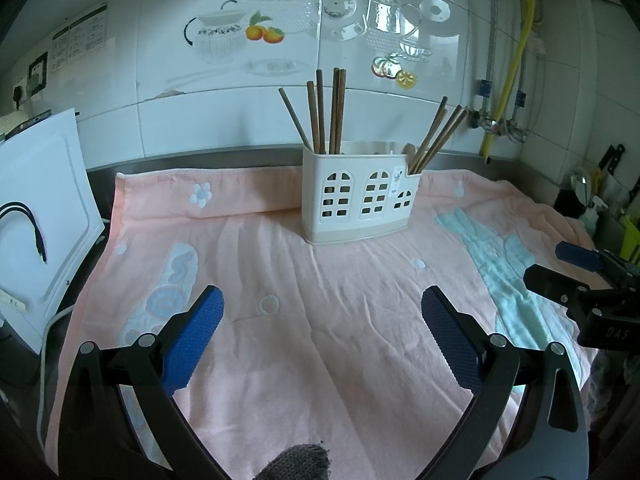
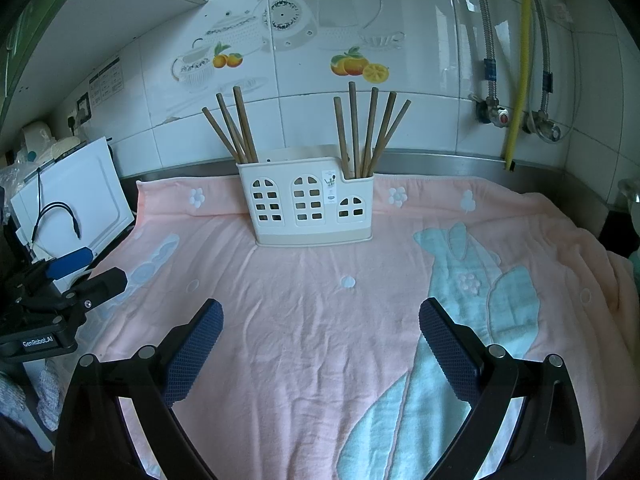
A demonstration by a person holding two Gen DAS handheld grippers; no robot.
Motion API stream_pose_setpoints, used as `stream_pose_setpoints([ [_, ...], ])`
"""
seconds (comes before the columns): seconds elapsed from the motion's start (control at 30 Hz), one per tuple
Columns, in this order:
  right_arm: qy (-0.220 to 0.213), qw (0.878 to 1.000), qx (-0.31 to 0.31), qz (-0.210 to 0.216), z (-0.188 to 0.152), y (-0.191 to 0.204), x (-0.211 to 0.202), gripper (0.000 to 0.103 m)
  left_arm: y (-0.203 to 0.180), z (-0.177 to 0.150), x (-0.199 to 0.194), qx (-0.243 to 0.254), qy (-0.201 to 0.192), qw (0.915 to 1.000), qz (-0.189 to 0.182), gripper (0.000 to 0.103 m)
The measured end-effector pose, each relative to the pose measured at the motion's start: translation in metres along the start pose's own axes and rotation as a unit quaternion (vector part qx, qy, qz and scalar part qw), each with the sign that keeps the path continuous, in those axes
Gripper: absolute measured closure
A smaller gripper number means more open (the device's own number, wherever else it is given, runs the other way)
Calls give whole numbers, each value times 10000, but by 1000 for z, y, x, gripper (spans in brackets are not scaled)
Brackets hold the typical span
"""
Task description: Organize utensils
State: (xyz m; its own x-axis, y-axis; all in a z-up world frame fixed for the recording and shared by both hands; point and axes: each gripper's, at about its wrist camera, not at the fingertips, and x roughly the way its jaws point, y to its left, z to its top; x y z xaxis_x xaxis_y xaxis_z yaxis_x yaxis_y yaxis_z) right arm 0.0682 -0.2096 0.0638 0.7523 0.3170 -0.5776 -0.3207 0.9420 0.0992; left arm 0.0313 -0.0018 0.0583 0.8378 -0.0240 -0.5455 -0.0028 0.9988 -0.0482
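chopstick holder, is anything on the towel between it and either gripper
Nothing visible. Only bare pink towel lies between the open right gripper and the holder, and likewise ahead of the open left gripper. All chopsticks already stand in the holder.

Pink towel (image 2: 304,320) over the counter, white board (image 1: 40,208) at left, yellow hose (image 2: 520,64) on tiled wall.

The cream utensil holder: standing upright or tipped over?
Upright: the utensil holder sits flat on the pink towel, chopsticks pointing up.
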Motion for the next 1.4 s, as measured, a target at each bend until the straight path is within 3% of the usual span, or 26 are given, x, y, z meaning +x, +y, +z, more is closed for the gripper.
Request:
stream_pose_setpoints([
  [1.4, 33, 10000, -10, 3, -2, 1, 1, 8, 2, -2, 1, -20, 7, 10000, 1, 5],
])
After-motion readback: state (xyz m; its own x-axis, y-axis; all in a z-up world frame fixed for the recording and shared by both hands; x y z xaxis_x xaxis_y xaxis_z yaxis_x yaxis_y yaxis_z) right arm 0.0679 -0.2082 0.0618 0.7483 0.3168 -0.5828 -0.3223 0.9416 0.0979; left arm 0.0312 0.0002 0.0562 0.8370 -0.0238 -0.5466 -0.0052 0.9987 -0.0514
